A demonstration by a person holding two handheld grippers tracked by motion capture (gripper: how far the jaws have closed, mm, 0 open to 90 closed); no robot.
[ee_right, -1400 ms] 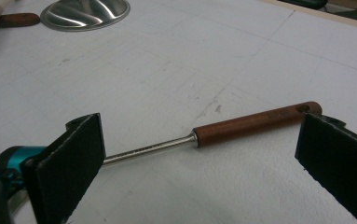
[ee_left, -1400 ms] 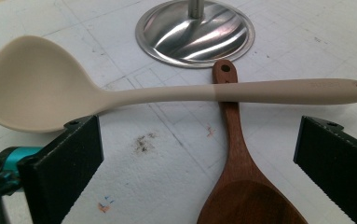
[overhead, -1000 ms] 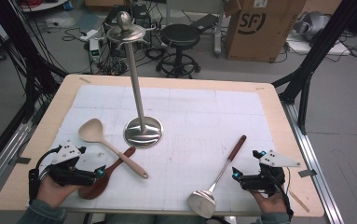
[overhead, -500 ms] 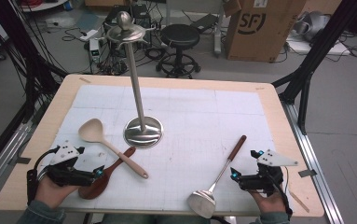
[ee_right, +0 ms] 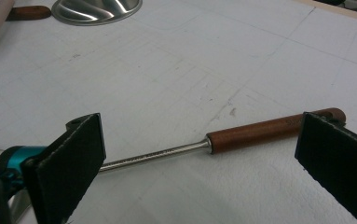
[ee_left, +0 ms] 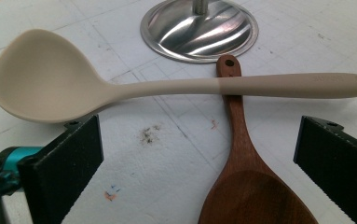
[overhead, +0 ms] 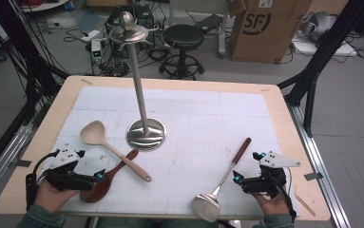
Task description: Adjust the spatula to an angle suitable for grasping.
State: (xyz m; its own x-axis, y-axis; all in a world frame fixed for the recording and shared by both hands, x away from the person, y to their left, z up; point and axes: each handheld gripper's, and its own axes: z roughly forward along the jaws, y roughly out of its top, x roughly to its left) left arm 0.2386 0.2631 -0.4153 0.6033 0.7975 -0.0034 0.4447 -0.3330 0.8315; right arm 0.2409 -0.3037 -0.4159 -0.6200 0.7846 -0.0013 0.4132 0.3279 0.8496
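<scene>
Left hand-held gripper (overhead: 99, 176) wide open, empty, over the dark wooden spoon (ee_left: 248, 186), whose handle lies under the beige silicone ladle (ee_left: 120, 88) near the steel stand base (ee_left: 199, 28). Right hand-held gripper (overhead: 236, 178) equally wide, empty, straddling the metal ladle (ee_right: 241, 137) on the desk (overhead: 270, 97). Judged light and stiff; the steel shaft probably slippery, so grip the wooden handle (ee_right: 269, 130); silicone should give slightly

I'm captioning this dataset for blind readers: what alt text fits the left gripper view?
Open black jaws frame a beige silicone ladle lying crosswise over the handle of a dark wooden spoon on a white gridded mat. The round steel base of a stand sits just beyond.
</scene>
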